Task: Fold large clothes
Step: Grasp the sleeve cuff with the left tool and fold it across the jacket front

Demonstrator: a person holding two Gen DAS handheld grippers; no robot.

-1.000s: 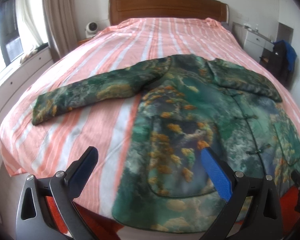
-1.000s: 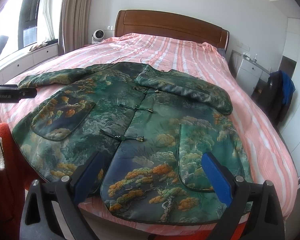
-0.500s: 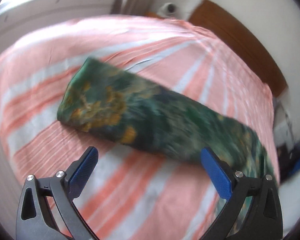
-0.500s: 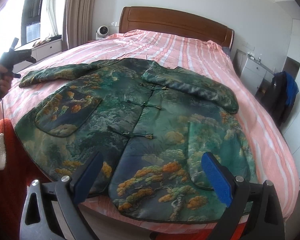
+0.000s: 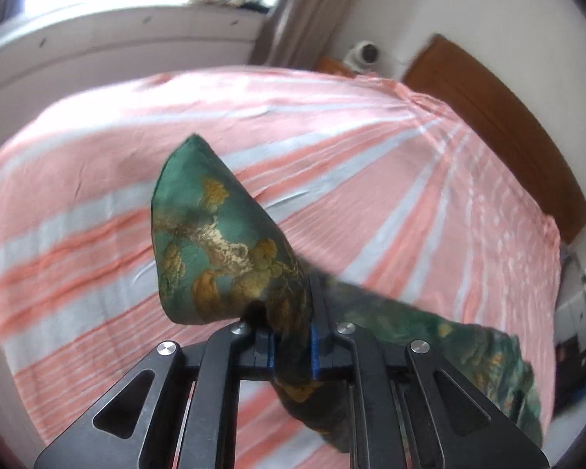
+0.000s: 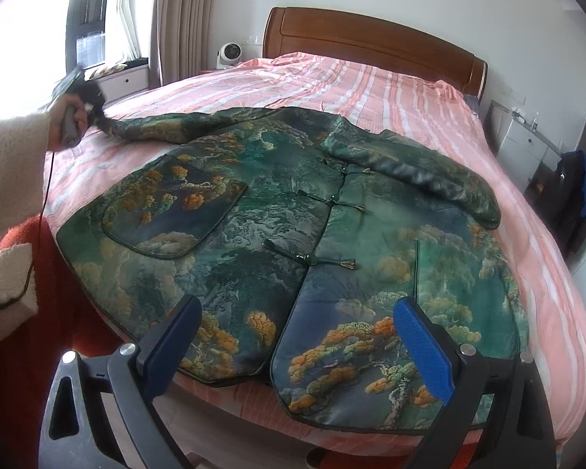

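At the cuff end of the jacket (image 6: 277,234) | left gripper (image 5: 291,342) just clamped on sleeve (image 5: 215,242) | right gripper (image 6: 297,348) wide, empty | carry cuff inward across chest, keeping sleeve flat.

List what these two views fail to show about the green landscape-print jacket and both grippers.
- Left wrist view: the sleeve cuff hides the left gripper's pad faces; the sleeve beyond is blurred.
- Right wrist view: the left gripper is small and blurred by window glare.
- Right wrist view: the right gripper covers part of the green landscape-print jacket's hem.
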